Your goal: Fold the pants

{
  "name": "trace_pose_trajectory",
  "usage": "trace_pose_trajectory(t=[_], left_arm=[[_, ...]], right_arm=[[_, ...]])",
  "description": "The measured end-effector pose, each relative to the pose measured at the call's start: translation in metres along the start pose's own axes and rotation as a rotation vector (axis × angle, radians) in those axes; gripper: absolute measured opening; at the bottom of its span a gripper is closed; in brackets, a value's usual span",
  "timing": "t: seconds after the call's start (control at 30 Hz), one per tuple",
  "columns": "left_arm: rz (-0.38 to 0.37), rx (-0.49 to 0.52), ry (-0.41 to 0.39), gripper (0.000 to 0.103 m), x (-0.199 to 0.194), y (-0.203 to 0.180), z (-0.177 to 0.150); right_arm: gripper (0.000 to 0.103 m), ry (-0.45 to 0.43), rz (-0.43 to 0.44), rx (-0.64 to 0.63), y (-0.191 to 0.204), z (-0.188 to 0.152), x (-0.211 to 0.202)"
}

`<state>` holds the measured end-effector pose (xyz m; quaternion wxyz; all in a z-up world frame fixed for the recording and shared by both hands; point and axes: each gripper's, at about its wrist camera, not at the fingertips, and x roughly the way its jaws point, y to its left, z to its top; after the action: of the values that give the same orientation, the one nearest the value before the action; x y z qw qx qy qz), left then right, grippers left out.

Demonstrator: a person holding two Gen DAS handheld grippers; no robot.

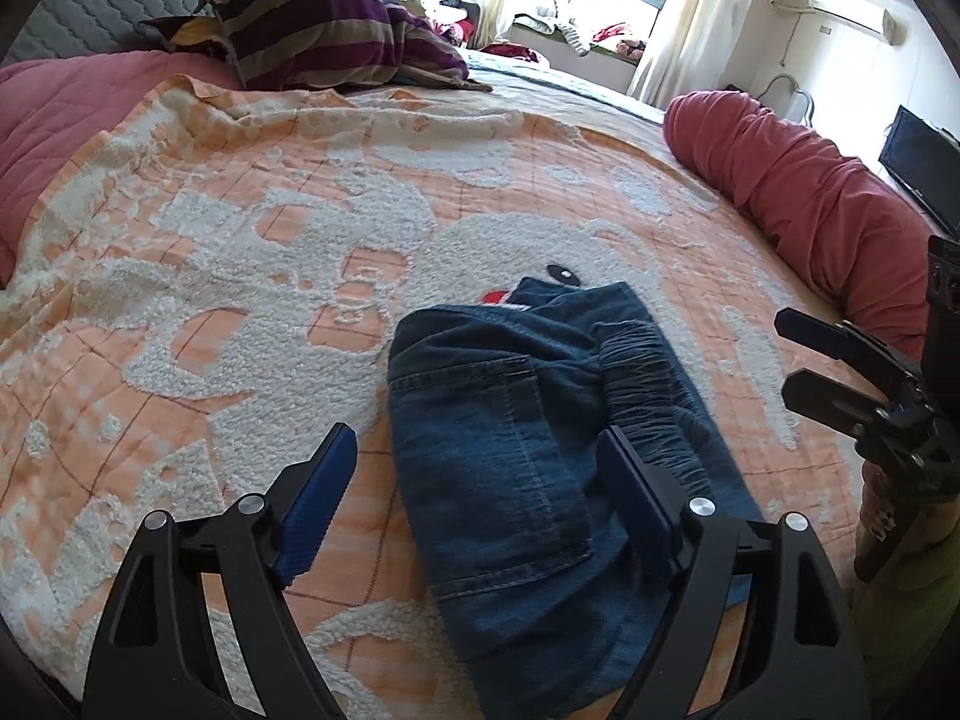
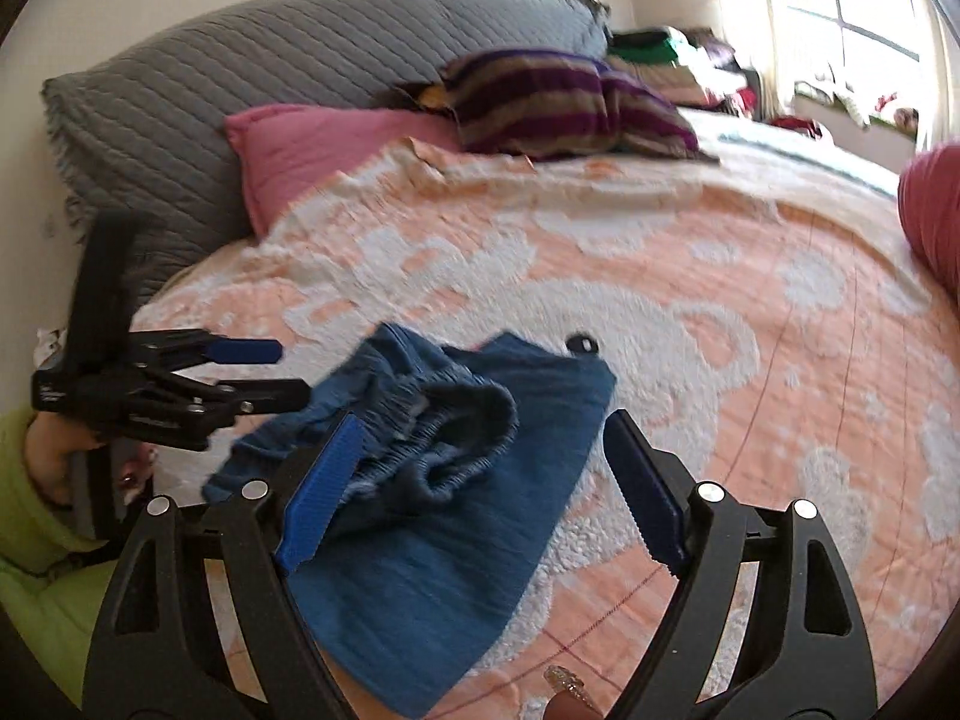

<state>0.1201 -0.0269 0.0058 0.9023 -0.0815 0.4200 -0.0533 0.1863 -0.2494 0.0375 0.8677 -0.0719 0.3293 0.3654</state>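
Blue-padded jaws of the left gripper [image 1: 474, 501] fill the bottom of the left wrist view, spread wide and grasping nothing; one pad hangs over the folded denim pants [image 1: 528, 438], the other over the bedspread beside them. Beneath everything lies the orange-and-white chenille bedspread [image 1: 240, 252], covering most of the bed, with a striped purple pillow [image 1: 312, 30] and a red bolster [image 1: 810, 192] well off at its edges. The pants sit near the bed's front edge as a compact bundle, back pocket up, with the elastic waistband [image 2: 444, 444] bunched loosely on top. Smaller and to the side, the right gripper [image 2: 486, 492] is likewise released above the bundle, gripping nothing. The fold looks nearly complete. To finish well, both sets of pads should probably press down and flatten the puffy waistband, then square the edges without dragging the bundle across the nubbly bedspread.
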Motion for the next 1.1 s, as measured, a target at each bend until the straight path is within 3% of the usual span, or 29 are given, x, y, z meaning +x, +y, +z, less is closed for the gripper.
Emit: trace_pose_trajectory(t=[0.17,0.33,0.5,0.77,0.87,0.93,1.03,1.1], left_arm=[[0.009,-0.048,0.038,0.081,0.014,0.014,-0.005],[-0.023,-0.104,0.075,0.081,0.029,0.023,-0.010],[-0.049,-0.126,0.096,0.081,0.040,0.025,-0.012],[-0.062,-0.109,0.117,0.080,0.053,0.015,-0.012],[-0.070,-0.086,0.113,0.057,0.053,0.007,-0.012],[-0.063,-0.063,0.102,0.048,0.052,0.000,-0.012],[-0.053,-0.040,0.081,0.035,0.045,-0.006,-0.007],[-0.055,-0.031,0.063,0.030,0.038,-0.007,0.000]], right_arm=[[0.076,0.064,-0.016,0.057,-0.015,-0.005,0.021],[0.067,0.138,-0.014,0.129,-0.031,-0.009,0.042],[0.063,0.214,0.047,0.208,-0.042,-0.019,0.066],[0.059,0.238,0.092,0.216,-0.039,-0.023,0.082],[0.042,0.230,0.114,0.167,-0.029,-0.022,0.081],[0.021,0.217,0.126,0.136,-0.022,-0.020,0.079],[0.012,0.171,0.084,0.025,0.000,-0.013,0.068],[0.011,0.149,0.073,0.000,0.005,-0.006,0.065]])
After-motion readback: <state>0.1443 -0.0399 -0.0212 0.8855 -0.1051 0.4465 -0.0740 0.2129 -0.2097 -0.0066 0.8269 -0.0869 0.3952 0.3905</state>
